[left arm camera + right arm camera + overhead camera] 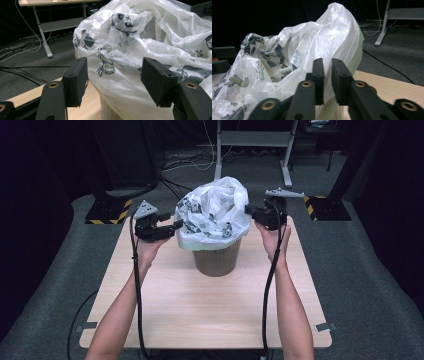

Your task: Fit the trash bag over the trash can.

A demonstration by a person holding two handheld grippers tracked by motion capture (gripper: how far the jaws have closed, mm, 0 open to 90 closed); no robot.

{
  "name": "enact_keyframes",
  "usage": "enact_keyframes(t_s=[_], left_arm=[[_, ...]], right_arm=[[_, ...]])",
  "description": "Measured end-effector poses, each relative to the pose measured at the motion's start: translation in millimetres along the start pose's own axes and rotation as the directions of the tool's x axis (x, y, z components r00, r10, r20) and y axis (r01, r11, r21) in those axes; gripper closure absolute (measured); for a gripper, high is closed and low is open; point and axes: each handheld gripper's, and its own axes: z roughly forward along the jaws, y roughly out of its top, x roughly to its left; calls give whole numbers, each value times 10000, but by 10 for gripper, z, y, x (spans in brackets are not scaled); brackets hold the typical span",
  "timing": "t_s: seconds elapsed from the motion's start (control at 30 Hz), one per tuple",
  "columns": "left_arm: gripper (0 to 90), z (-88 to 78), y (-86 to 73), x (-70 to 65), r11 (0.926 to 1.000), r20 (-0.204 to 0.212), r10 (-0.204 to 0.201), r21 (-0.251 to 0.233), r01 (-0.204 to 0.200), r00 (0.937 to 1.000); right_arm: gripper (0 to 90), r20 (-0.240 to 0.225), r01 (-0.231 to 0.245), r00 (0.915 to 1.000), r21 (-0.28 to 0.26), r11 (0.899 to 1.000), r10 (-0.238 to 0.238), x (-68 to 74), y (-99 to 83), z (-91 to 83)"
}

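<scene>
A brown ribbed bin (pixel 216 260) stands mid-table, with a white plastic bag (pixel 215 212) with dark leaf prints bulging out of its top. A pale green liner edge (pixel 200 242) shows under the bag. My left gripper (pixel 178 225) is at the bag's left side. Its jaws are open in the left gripper view (pixel 115 72), and the bag (pixel 130 50) bulges just beyond them without touching the pads. My right gripper (pixel 248 210) is at the bag's upper right. Its jaws (pixel 327 65) are nearly together, with a fold of the bag (pixel 294 50) pinched between them.
The light wooden table (pixel 200 305) has bare surface in front of the bin. Behind it on grey carpet are a desk frame (pixel 252 140), loose cables, and two black stands with yellow-black striped bases (pixel 107 212) (pixel 325 205).
</scene>
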Motion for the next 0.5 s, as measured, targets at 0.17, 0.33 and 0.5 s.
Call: enact_keyframes(t_s=[0.17,0.33,0.5], left_arm=[[382,-14,-13,10,9999,6,-96,-88,96,10000],[369,-19,-3,-16,9998,101,-90,-174,92,9999],[311,-23,6,-35,9997,225,-117,-223,122,9997]], right_arm=[[893,53,249,9997,-42,9997,-248,50,-72,-84],[900,-23,534,9986,-156,9985,-535,128,-150,-184],[900,-156,865,9961,-320,9957,-870,266,-230,-266]])
